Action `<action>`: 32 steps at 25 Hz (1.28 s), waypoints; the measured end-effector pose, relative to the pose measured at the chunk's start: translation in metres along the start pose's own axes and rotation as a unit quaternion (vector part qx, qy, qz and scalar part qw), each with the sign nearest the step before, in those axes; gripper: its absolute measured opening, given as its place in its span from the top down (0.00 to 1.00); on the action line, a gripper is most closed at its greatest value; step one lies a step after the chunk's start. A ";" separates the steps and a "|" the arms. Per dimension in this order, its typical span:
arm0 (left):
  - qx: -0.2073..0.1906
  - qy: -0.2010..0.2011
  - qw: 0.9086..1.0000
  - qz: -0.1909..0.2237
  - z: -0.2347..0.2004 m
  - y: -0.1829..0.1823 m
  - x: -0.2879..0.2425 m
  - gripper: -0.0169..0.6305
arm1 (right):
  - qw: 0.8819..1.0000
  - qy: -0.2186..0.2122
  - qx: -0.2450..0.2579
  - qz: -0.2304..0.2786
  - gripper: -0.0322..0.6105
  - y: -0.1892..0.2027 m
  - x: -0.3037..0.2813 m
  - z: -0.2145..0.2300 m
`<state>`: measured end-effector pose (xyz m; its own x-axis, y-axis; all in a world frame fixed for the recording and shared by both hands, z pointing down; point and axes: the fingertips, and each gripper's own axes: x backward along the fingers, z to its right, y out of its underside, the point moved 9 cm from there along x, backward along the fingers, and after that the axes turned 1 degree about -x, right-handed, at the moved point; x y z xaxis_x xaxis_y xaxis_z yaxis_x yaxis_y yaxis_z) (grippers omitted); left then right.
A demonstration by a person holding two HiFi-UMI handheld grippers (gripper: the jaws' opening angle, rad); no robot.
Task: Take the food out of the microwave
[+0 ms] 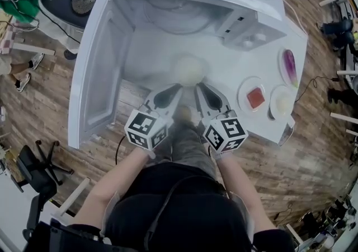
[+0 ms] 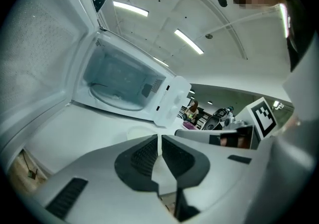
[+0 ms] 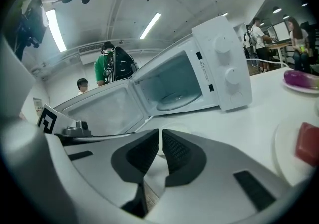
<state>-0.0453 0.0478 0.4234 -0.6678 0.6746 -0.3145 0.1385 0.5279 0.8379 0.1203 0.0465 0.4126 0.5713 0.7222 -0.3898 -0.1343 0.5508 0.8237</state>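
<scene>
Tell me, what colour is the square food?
The square food is red, clearest in the head view.

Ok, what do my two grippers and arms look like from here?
The left gripper and right gripper are both light grey, each with two broad fingers lined with black ribbed pads. At its back, each carries a white cube printed with black square markers. The person wears a black top with a dark strap across it.
</scene>
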 end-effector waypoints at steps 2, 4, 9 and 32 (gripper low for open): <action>-0.002 0.006 1.000 0.001 0.001 0.002 0.003 0.93 | 1.000 -0.009 0.009 0.000 0.89 -0.001 0.002 -0.003; -0.003 0.013 1.000 0.004 0.002 0.002 0.006 0.94 | 1.000 -0.021 0.019 0.002 0.90 -0.003 0.004 -0.007; -0.007 0.034 0.999 0.014 0.006 -0.002 0.015 0.96 | 0.998 -0.051 0.021 -0.004 0.92 -0.006 0.013 -0.016; -0.060 0.062 0.992 0.092 0.044 -0.043 0.065 0.96 | 0.985 -0.127 0.102 0.048 0.92 -0.042 0.062 -0.068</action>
<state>-0.0620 0.0917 0.3470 -0.7246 0.6818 -0.1006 0.1835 0.3316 0.9254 0.1068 0.0970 0.3262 0.7517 0.6248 -0.2110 -0.0473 0.3702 0.9277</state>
